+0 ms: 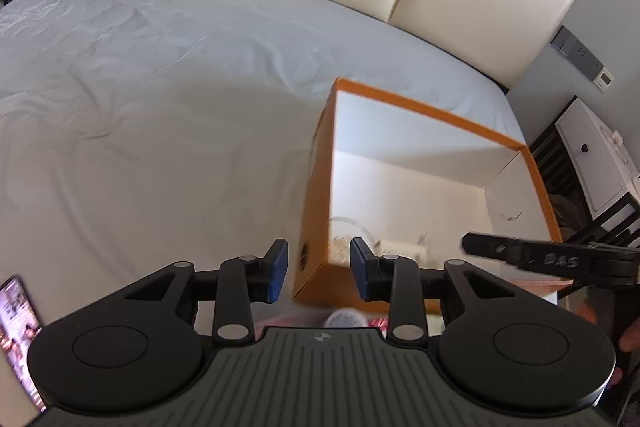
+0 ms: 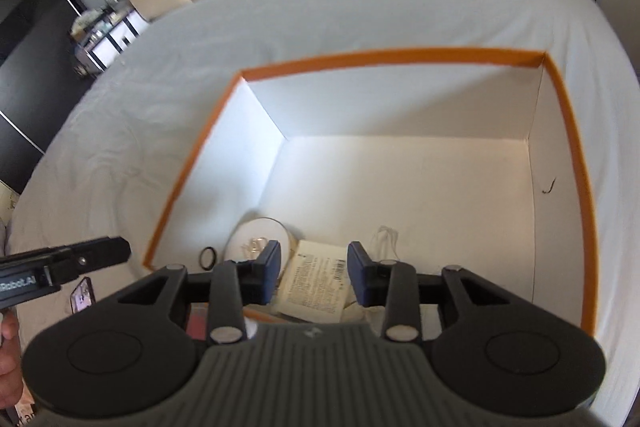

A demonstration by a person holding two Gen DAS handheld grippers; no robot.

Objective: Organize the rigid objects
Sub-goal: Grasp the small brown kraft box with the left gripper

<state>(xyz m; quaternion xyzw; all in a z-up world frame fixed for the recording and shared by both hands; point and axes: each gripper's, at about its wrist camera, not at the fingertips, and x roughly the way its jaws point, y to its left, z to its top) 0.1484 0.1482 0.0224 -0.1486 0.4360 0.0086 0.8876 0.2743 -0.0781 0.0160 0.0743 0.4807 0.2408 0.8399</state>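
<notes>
A box (image 2: pixel 560 99) is sitting on the bed (image 2: pixel 140 147), holding a dish (image 2: pixel 256 231) at its seven o'clock corner, a packet (image 2: pixel 316 279) lying just right of it.

White-sheeted bed (image 1: pixel 160 107) carries an orange-rimmed box (image 1: pixel 436 113) (open-topped) and a phone (image 1: pixel 16 331).

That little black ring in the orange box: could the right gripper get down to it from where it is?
Probably yes. The right gripper is open, empty and above the open-topped box. The black ring lies uncovered on the floor, beside the round dish, though close to the box's left wall.
</notes>
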